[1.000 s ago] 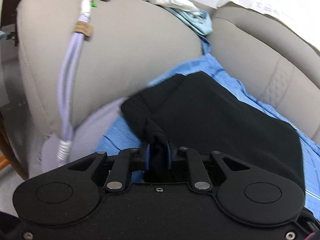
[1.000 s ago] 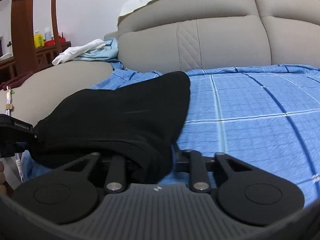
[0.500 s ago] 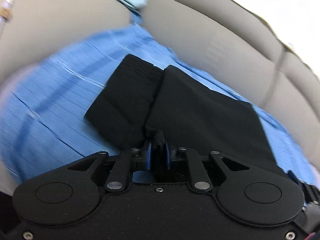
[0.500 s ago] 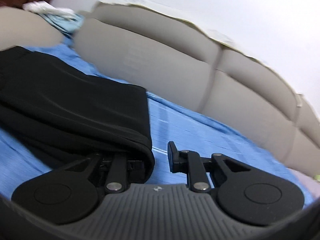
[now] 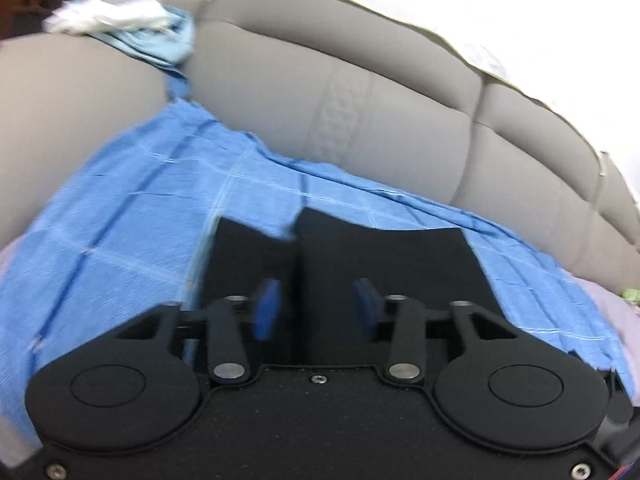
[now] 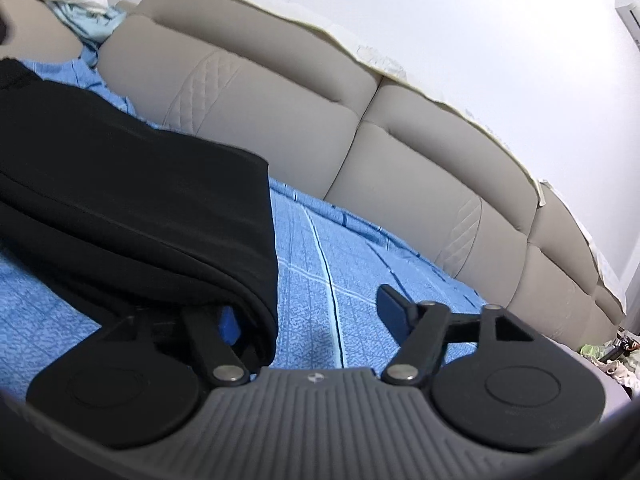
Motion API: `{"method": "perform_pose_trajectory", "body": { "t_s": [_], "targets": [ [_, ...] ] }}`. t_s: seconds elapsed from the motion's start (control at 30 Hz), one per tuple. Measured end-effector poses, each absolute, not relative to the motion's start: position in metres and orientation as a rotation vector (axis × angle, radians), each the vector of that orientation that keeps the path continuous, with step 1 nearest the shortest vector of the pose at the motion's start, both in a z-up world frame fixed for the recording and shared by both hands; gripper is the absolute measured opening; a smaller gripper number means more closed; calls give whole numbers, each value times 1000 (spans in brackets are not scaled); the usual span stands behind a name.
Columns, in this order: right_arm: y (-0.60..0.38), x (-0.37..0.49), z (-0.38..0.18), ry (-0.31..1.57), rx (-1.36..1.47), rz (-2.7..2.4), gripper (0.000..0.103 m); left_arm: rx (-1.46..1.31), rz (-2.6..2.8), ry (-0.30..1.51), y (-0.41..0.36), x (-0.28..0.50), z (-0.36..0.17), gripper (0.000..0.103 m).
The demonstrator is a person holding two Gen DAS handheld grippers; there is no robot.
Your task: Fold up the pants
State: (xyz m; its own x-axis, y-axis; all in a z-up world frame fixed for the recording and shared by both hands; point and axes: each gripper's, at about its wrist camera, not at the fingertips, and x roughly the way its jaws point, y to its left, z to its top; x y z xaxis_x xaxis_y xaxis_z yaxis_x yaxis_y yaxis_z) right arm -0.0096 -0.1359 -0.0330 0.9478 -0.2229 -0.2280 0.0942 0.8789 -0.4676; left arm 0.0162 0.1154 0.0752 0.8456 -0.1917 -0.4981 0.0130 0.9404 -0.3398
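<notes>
On the sofa (image 5: 280, 92), over a blue sheet (image 5: 120, 208), black pants (image 5: 380, 264) lie folded flat, possibly one fold left. Left gripper (image 5: 316, 306) jaws opening, cloth between, unpinched; right gripper (image 6: 308, 312) opening wide, fold edge beside one finger.

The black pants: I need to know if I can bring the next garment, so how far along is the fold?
Done: the black pants lie doubled flat on the blue sheet, layers stacked. In hand: the left gripper and right gripper are opening, pads off the cloth, the folded edge between them. Left: perhaps another fold; that's only a guess.
</notes>
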Motion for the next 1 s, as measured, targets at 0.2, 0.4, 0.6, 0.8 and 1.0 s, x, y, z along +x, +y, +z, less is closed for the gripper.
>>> {"method": "perform_pose_trajectory", "body": {
  "t_s": [0.2,0.4,0.6,0.8,1.0],
  "targets": [
    [-121,-58,-16,202,-404,-49,89,-330,-124,692,118,97,70,51],
    [-57,-82,-6,123,-302,212,92,-365,-134,776,125,137,63,64],
    [2,-60,-11,158,-243,331,92,-415,-216,850,136,147,68,74],
    [24,-20,-28,274,-233,341,84,-482,-252,907,134,151,61,78],
    [9,-28,-27,276,-162,416,30,-451,-271,902,121,155,55,80]
  ]
}}
